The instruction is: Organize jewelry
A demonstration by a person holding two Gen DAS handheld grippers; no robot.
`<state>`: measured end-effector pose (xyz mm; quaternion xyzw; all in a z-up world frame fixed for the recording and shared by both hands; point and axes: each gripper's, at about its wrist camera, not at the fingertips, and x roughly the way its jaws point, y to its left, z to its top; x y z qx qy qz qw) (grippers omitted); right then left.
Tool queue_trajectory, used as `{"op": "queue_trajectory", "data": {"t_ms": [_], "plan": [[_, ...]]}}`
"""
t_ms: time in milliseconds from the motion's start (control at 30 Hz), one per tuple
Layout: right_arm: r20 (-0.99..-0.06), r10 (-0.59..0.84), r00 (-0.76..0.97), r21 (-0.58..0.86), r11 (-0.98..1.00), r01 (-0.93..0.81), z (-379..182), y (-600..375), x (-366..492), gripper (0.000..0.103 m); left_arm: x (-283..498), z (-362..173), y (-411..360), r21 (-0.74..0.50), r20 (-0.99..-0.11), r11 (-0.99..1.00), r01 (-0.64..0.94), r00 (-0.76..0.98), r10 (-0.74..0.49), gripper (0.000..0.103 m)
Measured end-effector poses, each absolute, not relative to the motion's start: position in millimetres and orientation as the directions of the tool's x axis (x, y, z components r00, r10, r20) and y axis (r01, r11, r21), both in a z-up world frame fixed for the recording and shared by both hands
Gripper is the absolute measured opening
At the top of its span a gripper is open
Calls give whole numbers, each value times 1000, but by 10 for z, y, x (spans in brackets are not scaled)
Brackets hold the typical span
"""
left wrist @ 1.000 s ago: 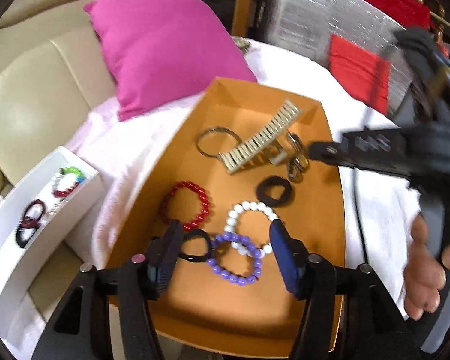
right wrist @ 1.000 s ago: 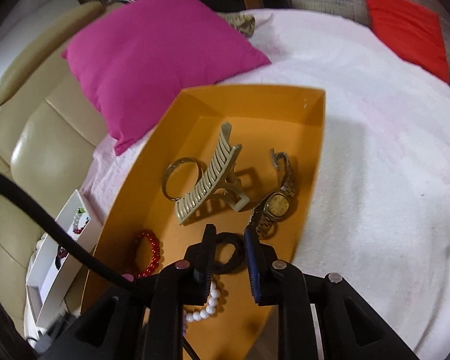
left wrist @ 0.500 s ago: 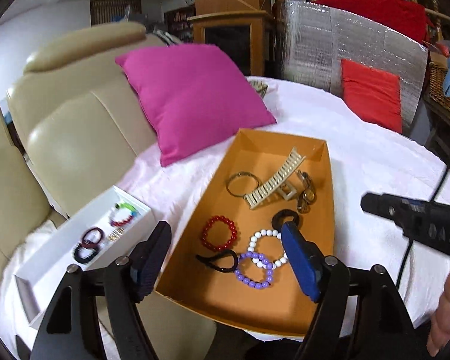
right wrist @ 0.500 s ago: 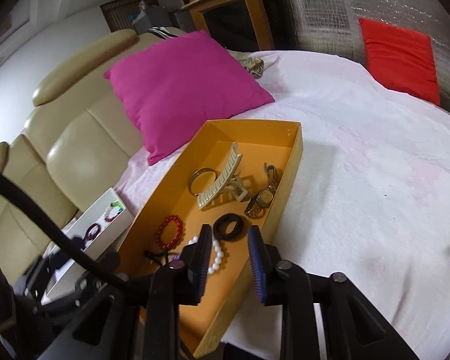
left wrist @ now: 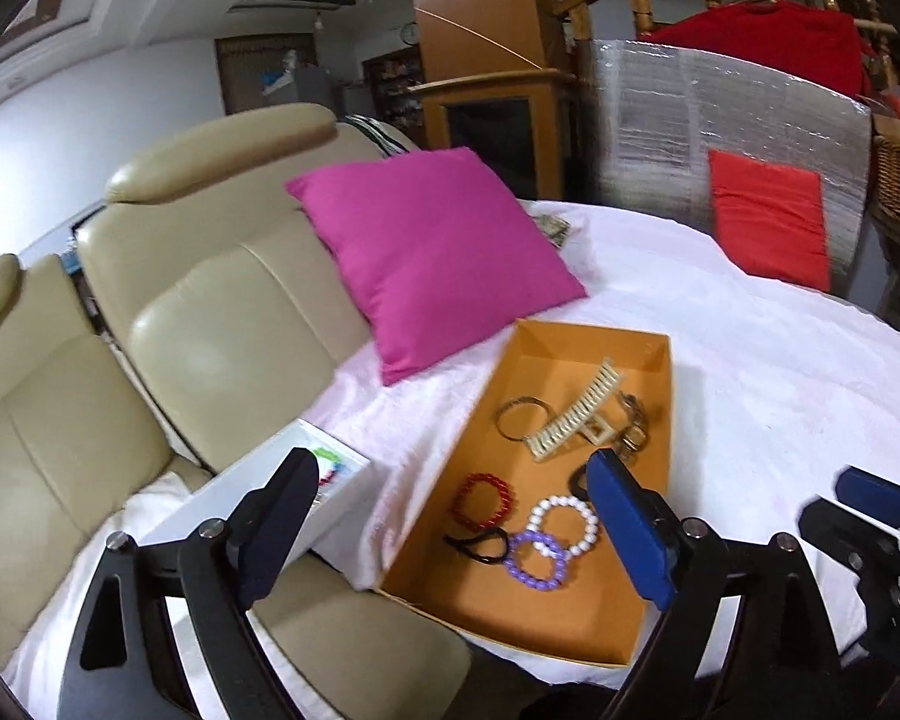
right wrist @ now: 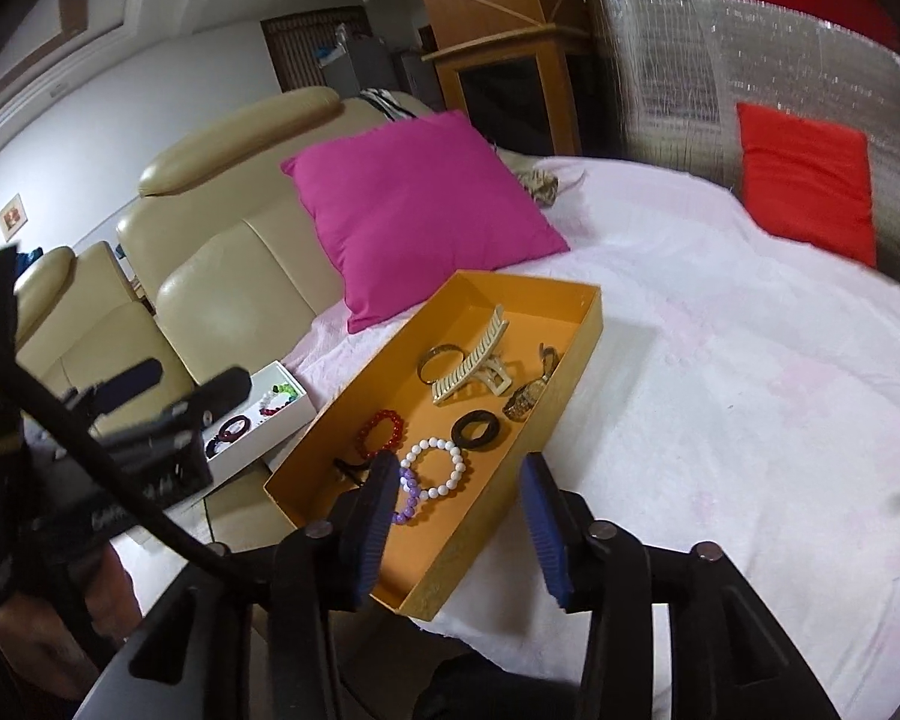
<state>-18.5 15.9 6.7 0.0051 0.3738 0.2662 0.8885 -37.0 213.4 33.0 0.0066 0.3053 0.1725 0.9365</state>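
Both the left gripper (left wrist: 450, 534) and right gripper (right wrist: 459, 519), jaws apart and empty, hover above the orange cardboard tray (right wrist: 576, 348) holding most jewelry; few bracelets fill the white rectangular box (right wrist: 291, 414).

Round table covered by a pale pink-white fleece cloth (left wrist: 750, 360), seen from both wrist views. Lying directly on the cloth: a shallow rectangular orange cardboard tray (left wrist: 444, 504) near the front edge, its long axis running away from the viewer; a square magenta fabric cushion (left wrist: 432, 252) just behind the tray's far left corner, also leaning on the beige leather sofa; a small patterned bundle (right wrist: 540, 186) beside the cushion's far corner, too blurred to identify; and a red cushion (right wrist: 810, 180) at the far right edge, against a silver foil panel.
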Motion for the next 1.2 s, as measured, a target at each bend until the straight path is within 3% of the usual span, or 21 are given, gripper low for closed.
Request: {"op": "queue_trajectory", "data": {"t_ms": [500, 1200], "plan": [[-623, 493, 608, 172, 844, -508, 275, 266, -567, 49, -603, 580, 2208, 102, -518, 923, -371, 772, 368, 91], [-636, 457, 622, 119, 854, -507, 255, 473, -626, 49, -605, 483, 2433, 89, -522, 899, -429, 748, 409, 91]]}}
